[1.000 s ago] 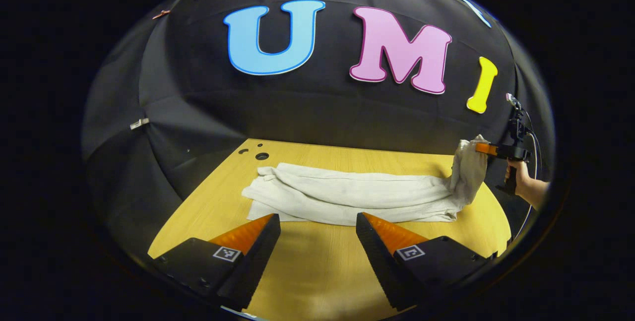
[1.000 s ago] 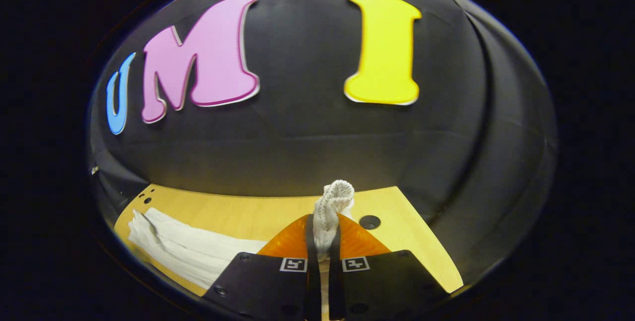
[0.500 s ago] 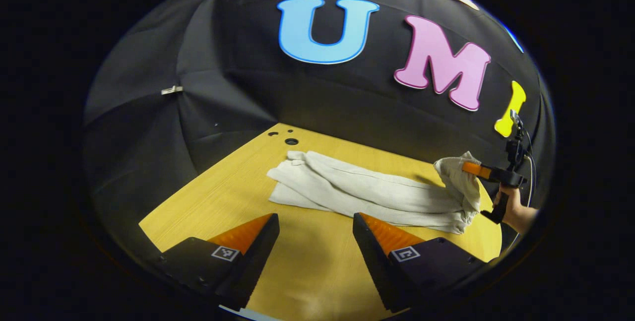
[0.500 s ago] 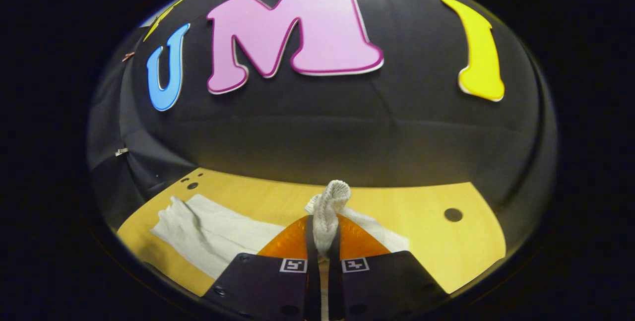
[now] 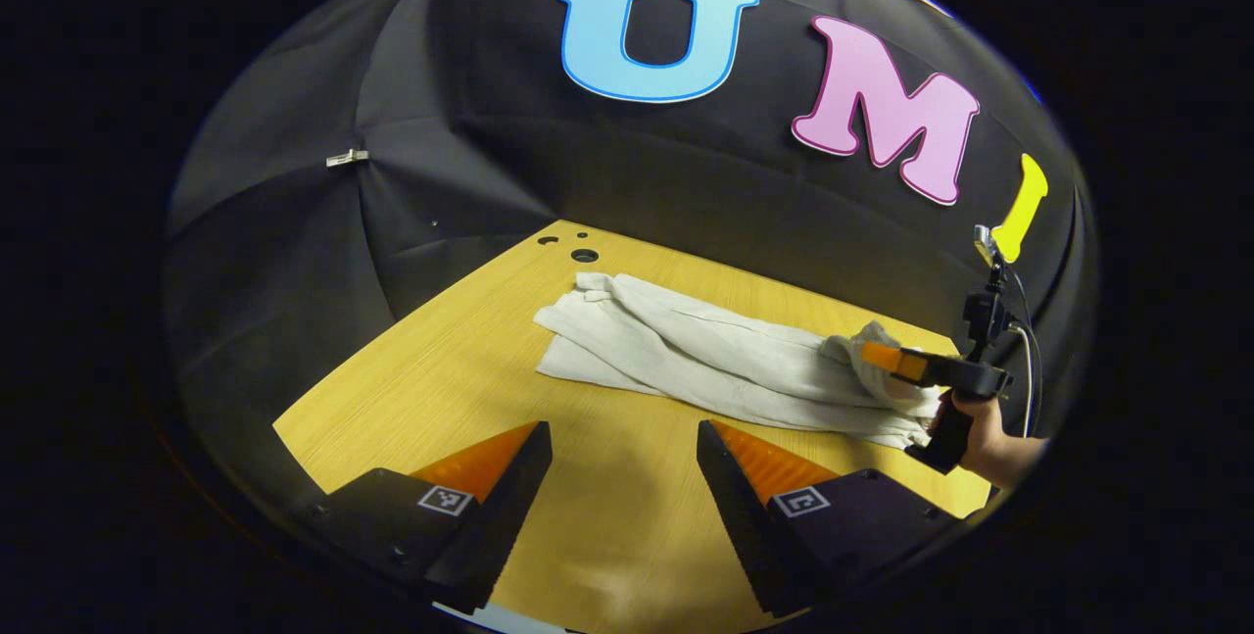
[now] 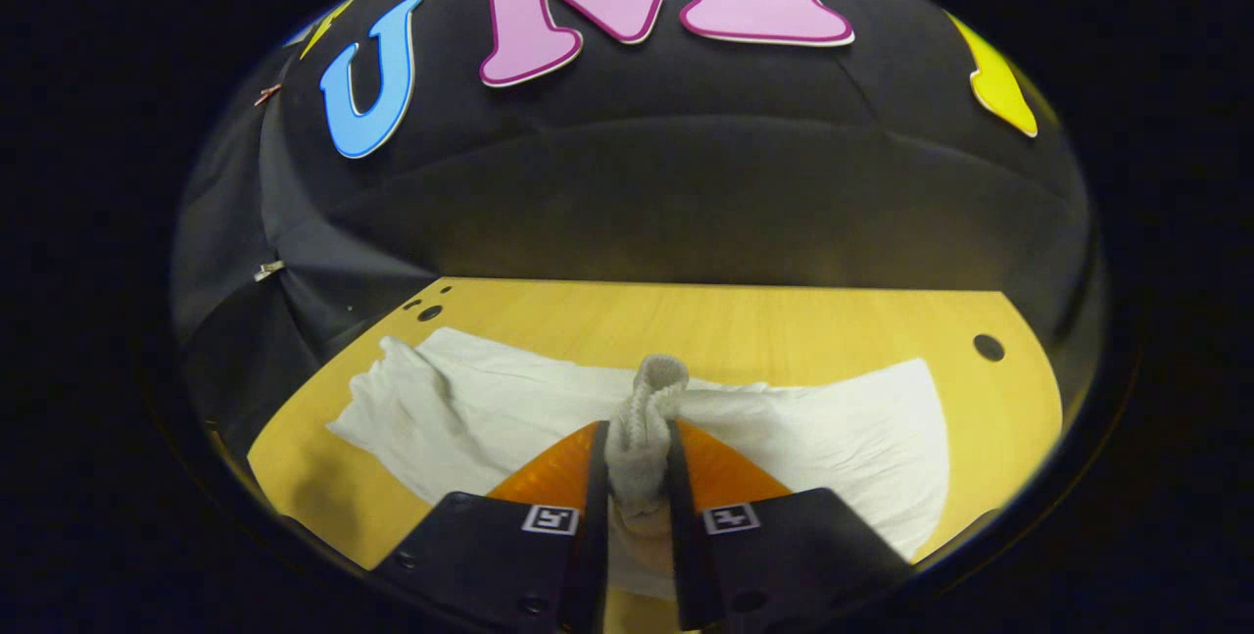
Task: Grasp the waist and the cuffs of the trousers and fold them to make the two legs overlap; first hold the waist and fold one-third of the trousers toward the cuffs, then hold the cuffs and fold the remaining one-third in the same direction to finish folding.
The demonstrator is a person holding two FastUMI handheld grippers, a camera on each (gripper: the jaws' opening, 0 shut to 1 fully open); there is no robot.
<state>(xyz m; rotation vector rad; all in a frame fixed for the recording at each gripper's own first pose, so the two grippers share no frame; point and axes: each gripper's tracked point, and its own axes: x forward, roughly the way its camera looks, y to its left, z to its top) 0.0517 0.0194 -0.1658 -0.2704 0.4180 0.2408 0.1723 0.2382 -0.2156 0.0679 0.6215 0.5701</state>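
1. Since one second ago, the right gripper (image 6: 635,463) has come down and carried the pinched end of the trousers (image 6: 490,409) over the rest of the cloth; before, this end was held high above the table (image 6: 764,320).
2. Its two fingers are clamped together on a bunched ridge of cloth, which stands up just ahead of the tips. The remaining cloth lies flat under and ahead of this gripper, spreading to both of its sides.
3. The left gripper (image 5: 624,443) hovers with its fingers apart and holds nothing. The trousers (image 5: 686,350) lie ahead of its tips, not touching them.
4. I judge that the first one-third fold, from the waist side, is in hand.
5. The next move probably calls for lowering the held end fully, letting go, and then taking the opposite end.
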